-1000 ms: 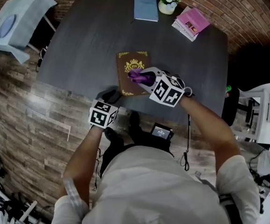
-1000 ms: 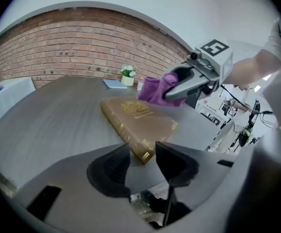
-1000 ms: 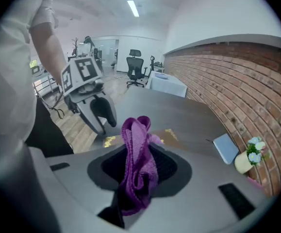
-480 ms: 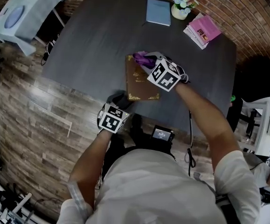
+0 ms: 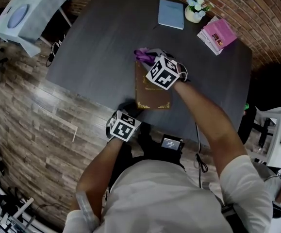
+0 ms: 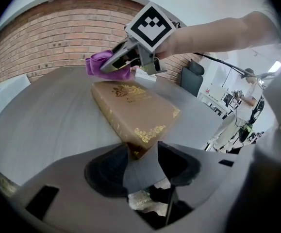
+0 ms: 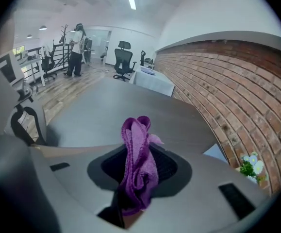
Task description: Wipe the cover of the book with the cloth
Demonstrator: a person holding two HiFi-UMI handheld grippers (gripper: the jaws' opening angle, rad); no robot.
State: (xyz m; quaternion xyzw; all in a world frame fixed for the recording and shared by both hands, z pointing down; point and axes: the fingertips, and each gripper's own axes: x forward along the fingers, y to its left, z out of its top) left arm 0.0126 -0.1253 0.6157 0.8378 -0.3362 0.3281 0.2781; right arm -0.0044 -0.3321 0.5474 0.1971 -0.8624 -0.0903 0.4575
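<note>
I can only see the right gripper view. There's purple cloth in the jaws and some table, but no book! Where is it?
Observer: The book lies on the table right under the right gripper, with the cloth at its far end.
Operator: What's the other gripper doing?
Observer: The left gripper is at the book's near corner, which pokes between its jaws. They have just been closing, and I can't tell if they press on it.
Operator: What does the book look like?
Observer: It's brown, with gold ornaments on the cover.
</note>
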